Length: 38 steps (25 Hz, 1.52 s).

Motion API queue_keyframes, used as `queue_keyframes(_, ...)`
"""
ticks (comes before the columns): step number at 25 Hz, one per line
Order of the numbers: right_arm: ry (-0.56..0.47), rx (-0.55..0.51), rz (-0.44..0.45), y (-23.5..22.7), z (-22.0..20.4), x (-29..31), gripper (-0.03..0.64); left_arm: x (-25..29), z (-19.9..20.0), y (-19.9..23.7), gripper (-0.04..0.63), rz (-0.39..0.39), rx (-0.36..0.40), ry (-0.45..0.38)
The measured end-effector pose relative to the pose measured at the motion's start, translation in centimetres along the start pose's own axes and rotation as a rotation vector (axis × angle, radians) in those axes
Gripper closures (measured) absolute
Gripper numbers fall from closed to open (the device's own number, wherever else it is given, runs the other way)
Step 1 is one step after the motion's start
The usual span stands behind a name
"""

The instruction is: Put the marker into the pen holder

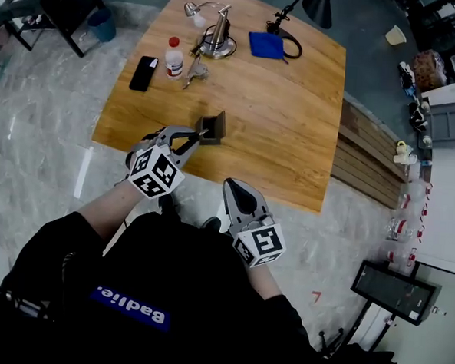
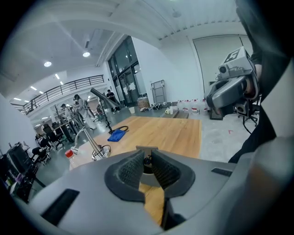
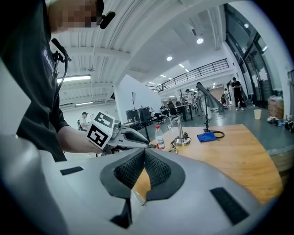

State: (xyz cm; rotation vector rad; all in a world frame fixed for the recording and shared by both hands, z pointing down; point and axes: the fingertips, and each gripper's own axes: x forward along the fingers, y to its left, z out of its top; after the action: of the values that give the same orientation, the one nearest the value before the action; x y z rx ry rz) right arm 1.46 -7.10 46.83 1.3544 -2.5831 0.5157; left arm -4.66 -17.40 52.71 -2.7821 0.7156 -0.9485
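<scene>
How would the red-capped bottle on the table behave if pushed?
The bottle stands upright and narrow, so a push near its cap would probably tip it. It looks like light plastic, and once down its round body may roll.

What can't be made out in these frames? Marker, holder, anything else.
Marker: only a dark stub shows between the left claw's jaws in the left gripper view; the jaws hide the rest. It is too small in the head view.
Pen holder interior: shadowed in the head view, blocked by the claw in the left gripper view.
Bottle label: too small in every view.
</scene>
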Motion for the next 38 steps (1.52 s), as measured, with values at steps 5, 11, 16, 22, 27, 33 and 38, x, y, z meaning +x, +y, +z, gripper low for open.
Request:
queue_keyframes(5,-0.028,-0.002,0.025,-2.2,-0.1,0.9,0.611,2.8,-1.4,0.3,0.538,0.003,0.003,0.053)
queue_keyframes(11,-0.043,-0.021,0.097,-5.2,0.9,1.0,0.611,5.4,-2.8,-0.3,0.538,0.030,-0.043,0.139)
queue_keyframes(16,-0.044,-0.022,0.135,-7.1,1.3,1.0,0.611,7.0,-3.6,-0.4,0.538,0.040,-0.052,0.208)
queue_keyframes(22,-0.036,-0.017,0.141,-9.1,1.3,0.3,0.611,9.6,-5.1,-1.0,0.538,0.039,0.011,0.288)
queue_keyframes(27,-0.024,-0.004,0.125,-10.4,0.8,-0.6,0.611,11.3,-6.2,-1.5,0.538,0.040,0.013,0.333)
queue_keyframes(33,-0.021,-0.006,0.111,-11.2,0.6,-1.2,0.611,12.0,-6.6,-1.7,0.538,0.038,0.000,0.350)
queue_keyframes(38,-0.017,-0.008,0.115,-11.0,0.5,-1.2,0.611,12.1,-6.7,-1.9,0.538,0.028,-0.016,0.346)
